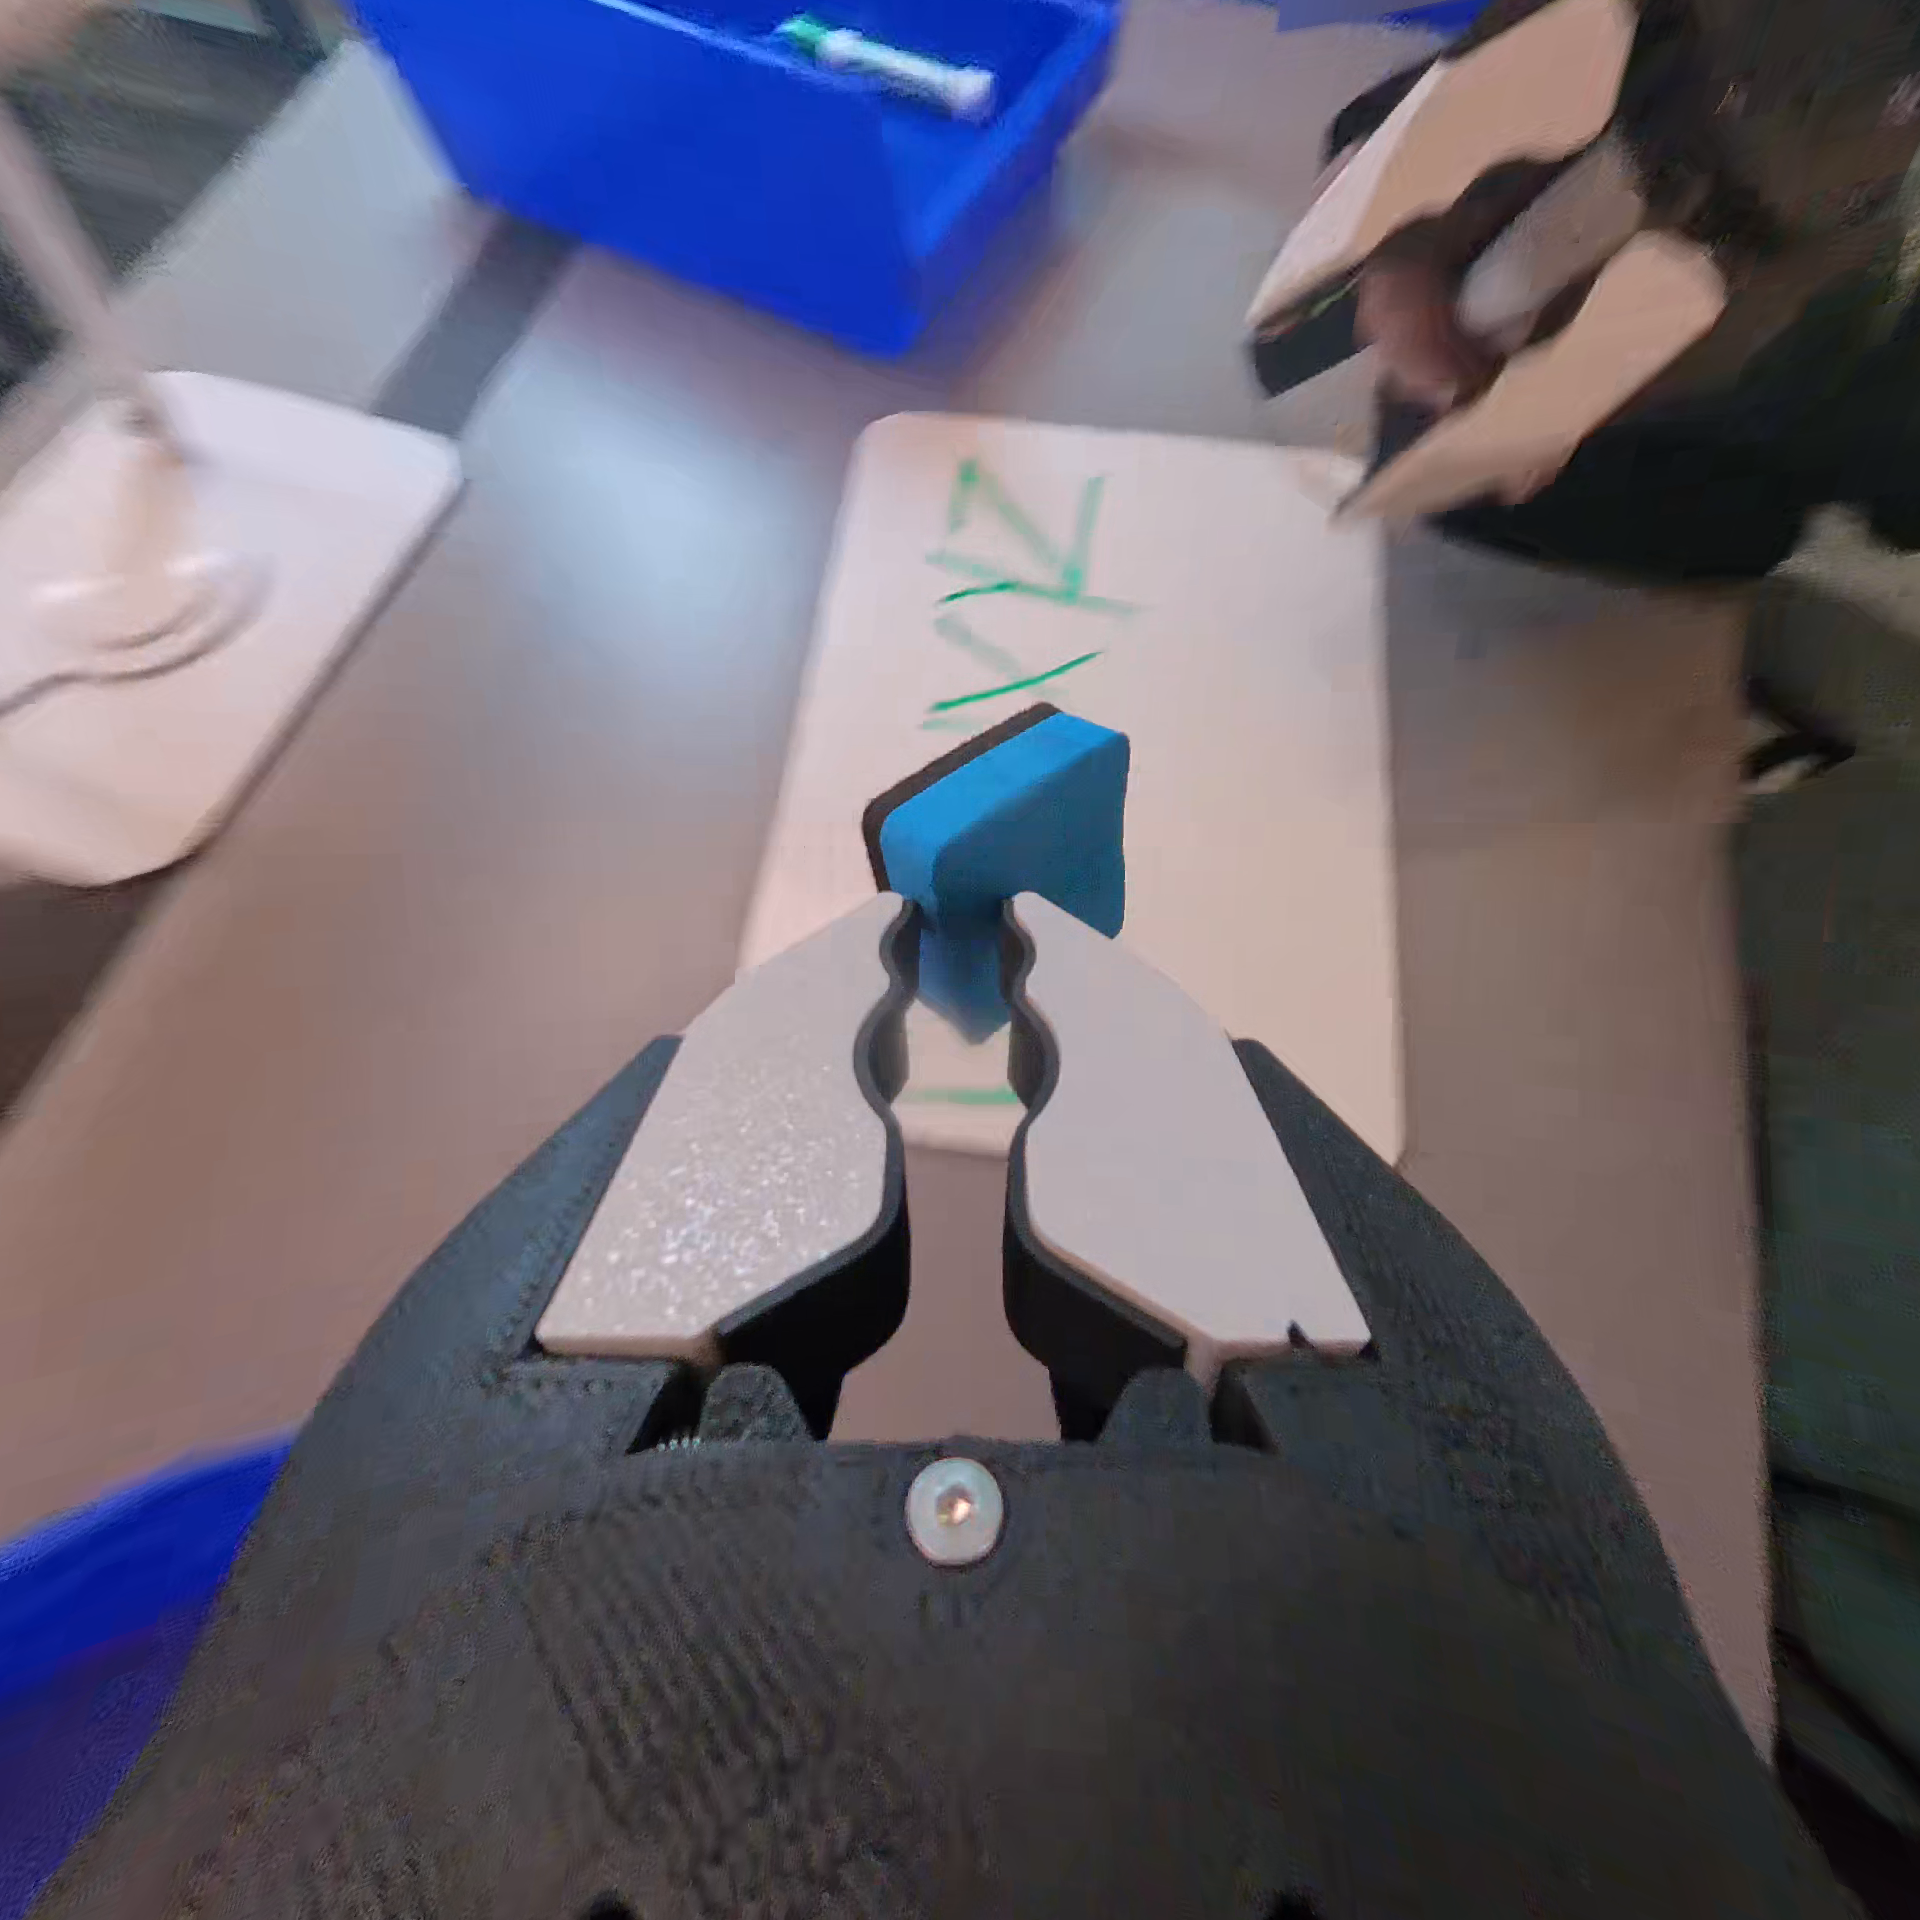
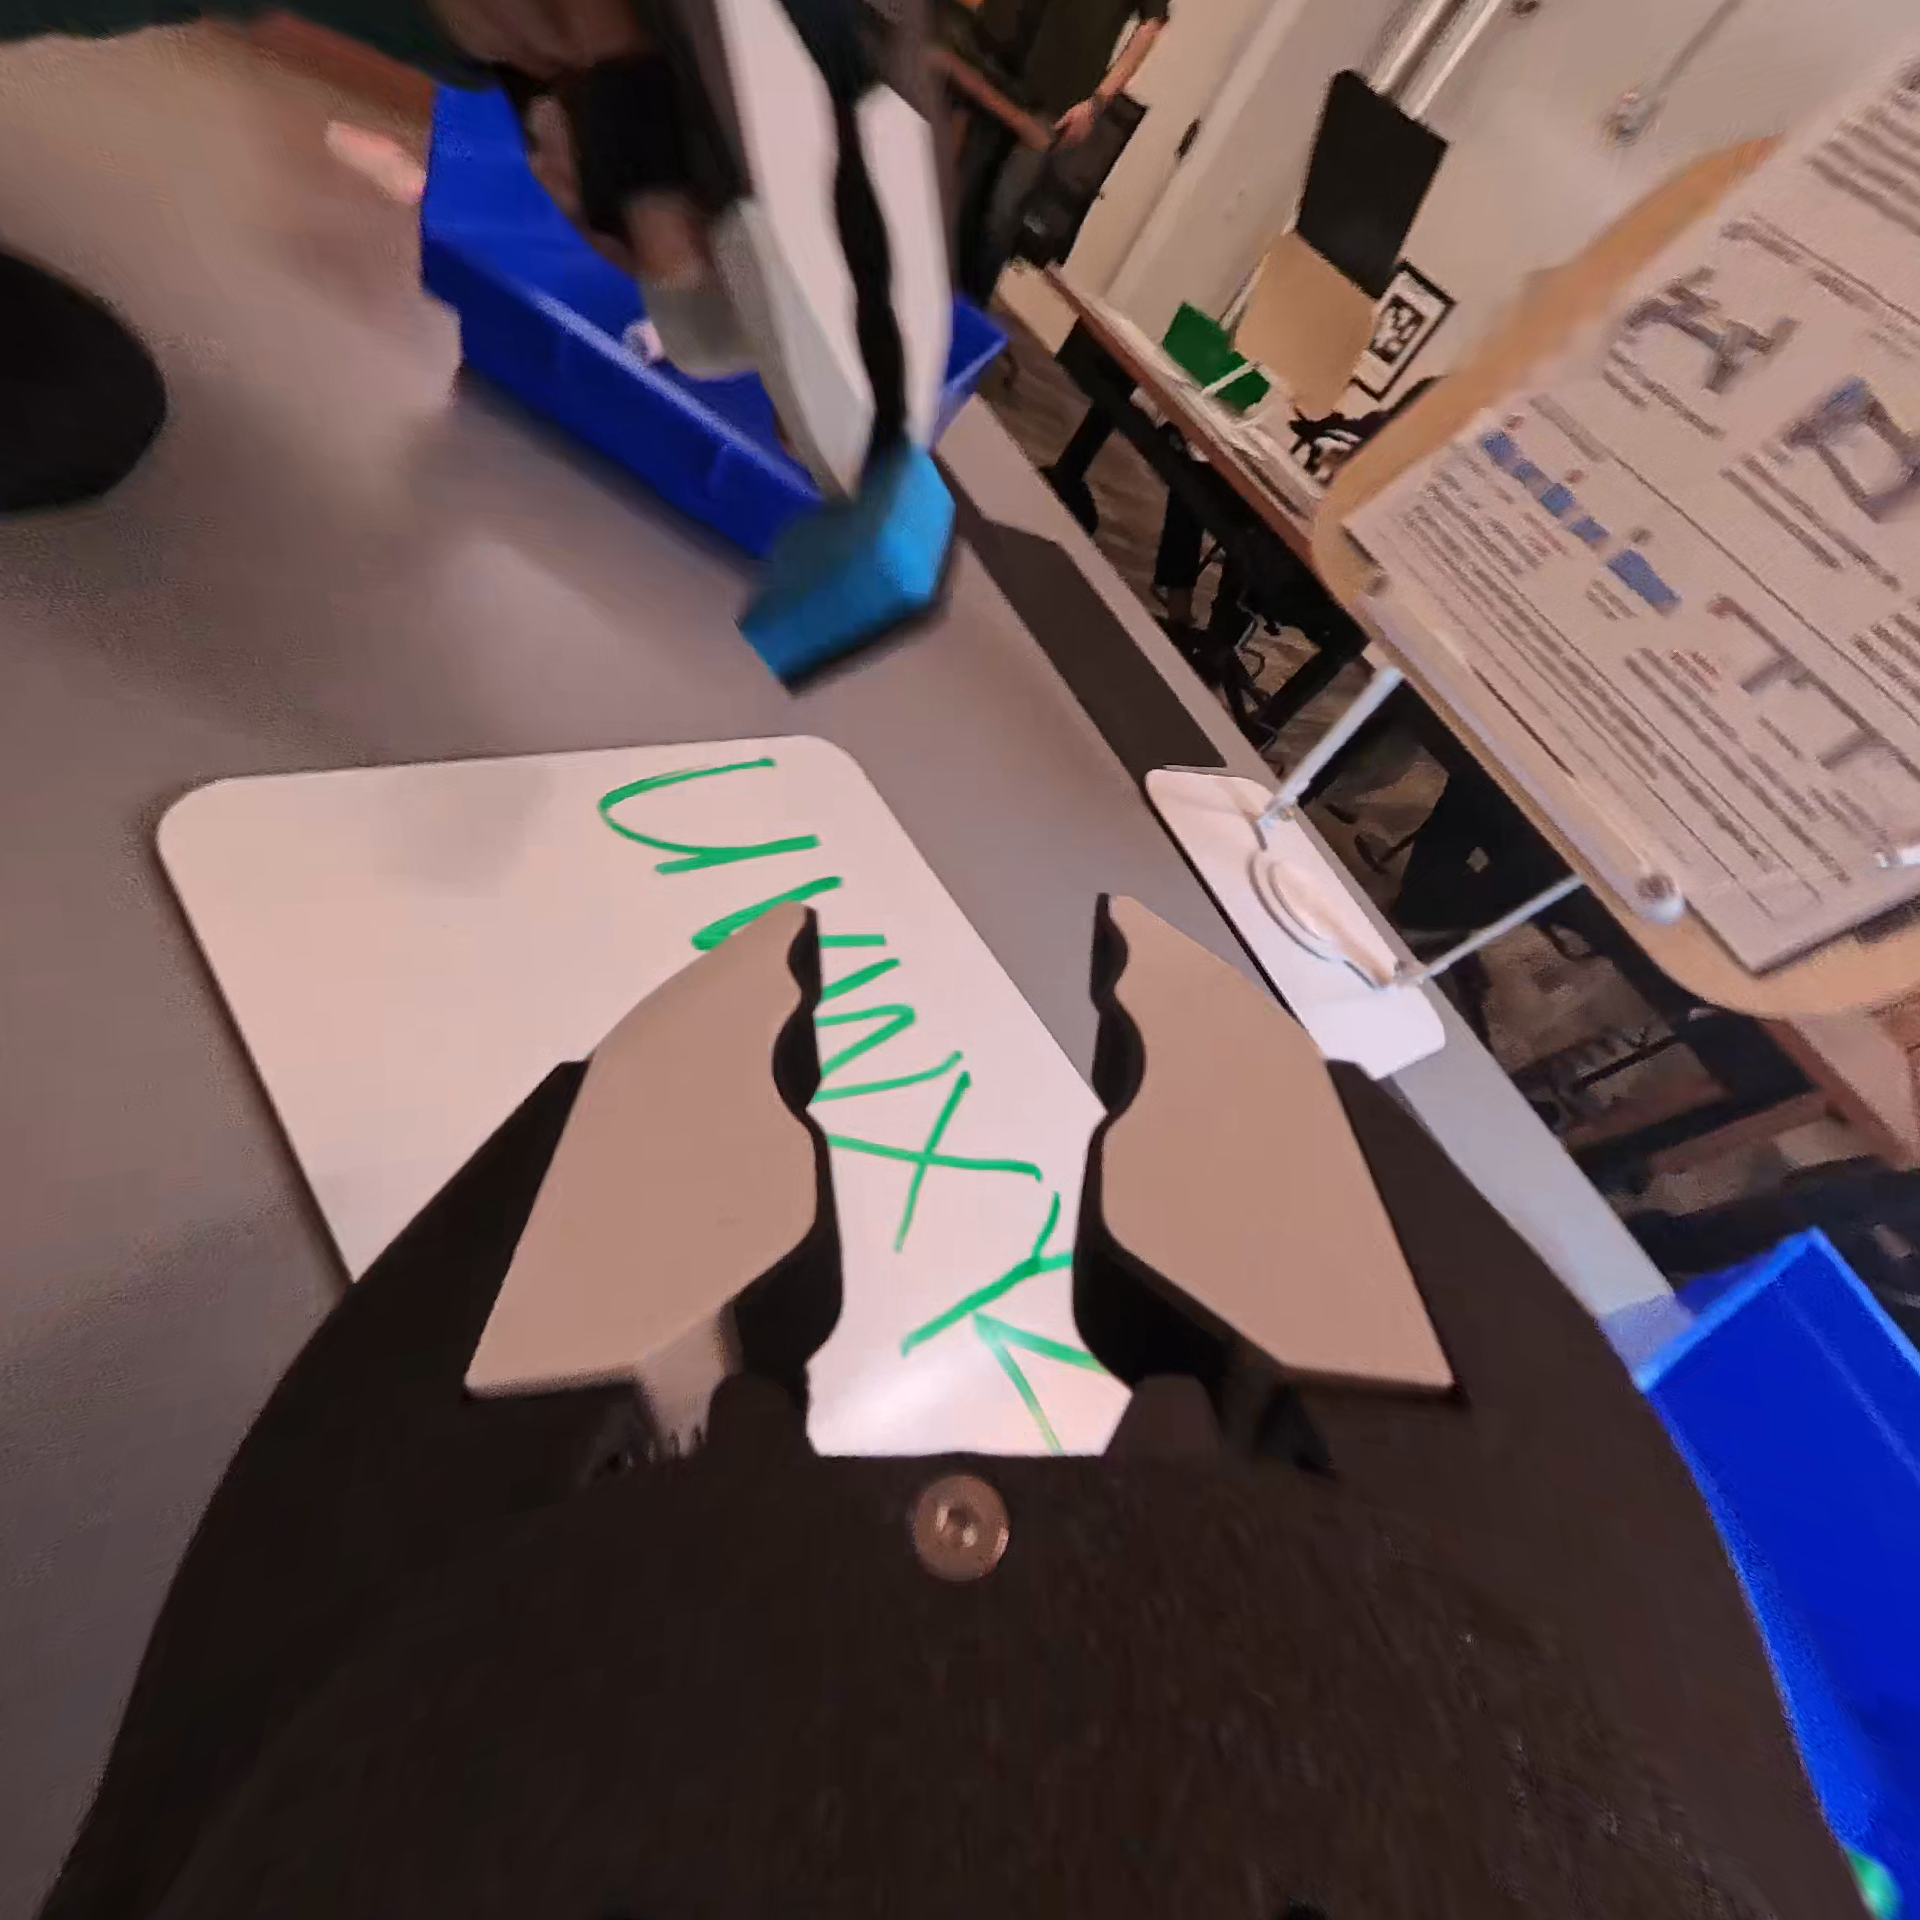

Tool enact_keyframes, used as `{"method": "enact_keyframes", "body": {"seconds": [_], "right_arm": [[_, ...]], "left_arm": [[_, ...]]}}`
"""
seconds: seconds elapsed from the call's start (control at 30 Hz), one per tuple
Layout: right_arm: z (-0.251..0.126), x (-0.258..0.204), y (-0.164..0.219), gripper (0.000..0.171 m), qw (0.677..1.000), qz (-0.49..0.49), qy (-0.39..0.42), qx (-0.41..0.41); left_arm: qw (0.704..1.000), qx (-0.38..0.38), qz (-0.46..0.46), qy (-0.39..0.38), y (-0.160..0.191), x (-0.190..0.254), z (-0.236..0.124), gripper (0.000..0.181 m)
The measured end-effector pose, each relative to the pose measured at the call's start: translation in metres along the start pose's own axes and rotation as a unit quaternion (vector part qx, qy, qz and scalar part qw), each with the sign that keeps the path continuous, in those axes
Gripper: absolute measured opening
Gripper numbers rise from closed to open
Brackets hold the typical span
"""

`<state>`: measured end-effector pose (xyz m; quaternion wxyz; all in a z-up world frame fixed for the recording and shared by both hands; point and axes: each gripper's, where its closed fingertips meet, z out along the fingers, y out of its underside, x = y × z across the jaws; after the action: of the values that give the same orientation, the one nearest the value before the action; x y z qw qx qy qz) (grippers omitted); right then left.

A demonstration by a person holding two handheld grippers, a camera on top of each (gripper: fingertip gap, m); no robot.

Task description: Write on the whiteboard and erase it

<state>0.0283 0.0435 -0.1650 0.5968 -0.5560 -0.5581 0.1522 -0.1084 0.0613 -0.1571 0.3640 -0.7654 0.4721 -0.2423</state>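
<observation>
1. Grey table top (image 2: 260,644), smooth, faintly glossy.
2. White whiteboard (image 2: 416,987) with rounded corners, flat on table, green marker writing along its length.
3. Blue bin (image 1: 727,177) on table beyond whiteboard, holding a white-and-green marker (image 1: 883,62).
4. White stand base (image 2: 1299,914) flat on table near edge, beside whiteboard, apart from it.
5. Second blue bin (image 2: 1787,1455) at near table corner.

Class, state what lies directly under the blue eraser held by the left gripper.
The whiteboard with green marker strokes lies below the eraser; strokes directly beneath it are hidden.
</observation>
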Motion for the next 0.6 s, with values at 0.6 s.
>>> {"method": "enact_keyframes", "body": {"seconds": [0.6], "right_arm": [[-0.008,-0.009,0.007,0.052,0.976,0.166,-0.116,0.082]], "left_arm": [[0.975,0.128,-0.05,0.174,-0.02,0.07,0.084,0.051]]}}
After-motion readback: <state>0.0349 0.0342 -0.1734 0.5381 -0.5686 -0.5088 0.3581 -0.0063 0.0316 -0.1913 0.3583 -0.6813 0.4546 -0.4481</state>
